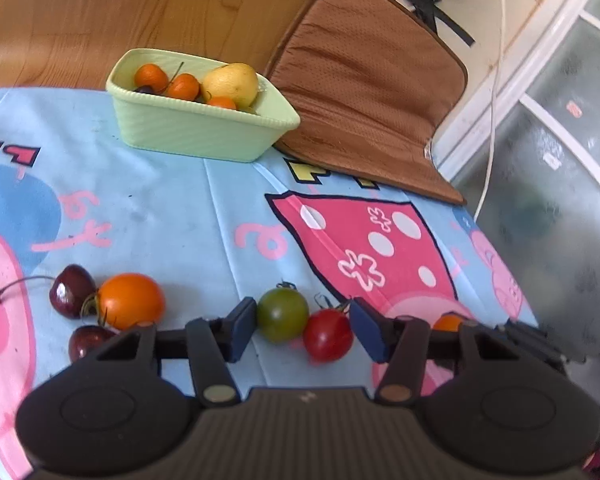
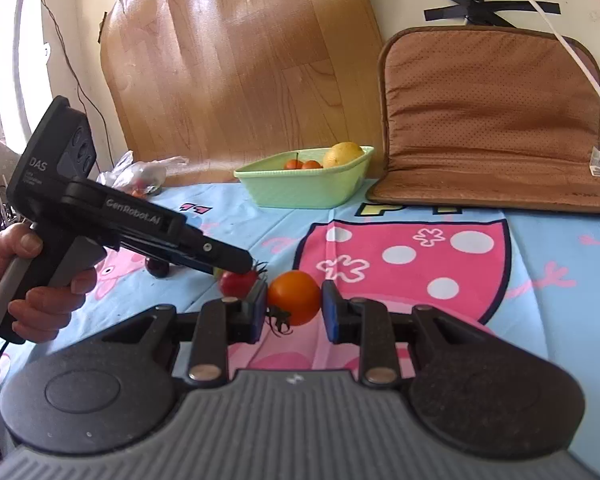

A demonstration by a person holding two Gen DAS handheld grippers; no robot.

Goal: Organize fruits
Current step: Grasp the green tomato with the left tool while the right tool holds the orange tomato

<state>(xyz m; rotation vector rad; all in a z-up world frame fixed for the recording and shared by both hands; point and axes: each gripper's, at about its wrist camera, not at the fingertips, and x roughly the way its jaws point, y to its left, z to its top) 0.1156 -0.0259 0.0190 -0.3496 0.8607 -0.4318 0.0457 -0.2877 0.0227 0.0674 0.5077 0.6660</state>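
Showing only leftward: two cherries (image 1: 73, 291)

The surface (image 1: 180, 200) wears a light blue cartoon cloth. On it sit a green basket (image 1: 196, 128), a brown cushion (image 1: 364, 96), two dark cherries (image 1: 70, 292), and loose orange (image 1: 130, 300), green (image 1: 282, 314) and red tomatoes (image 1: 328, 334). A crumpled plastic bag (image 2: 140, 172) lies at its far edge.

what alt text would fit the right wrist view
The right gripper clamps an orange tomato above a cartoon-print tablecloth. At left, a hand holds the left gripper over a red tomato; behind, a green basket holds fruit.
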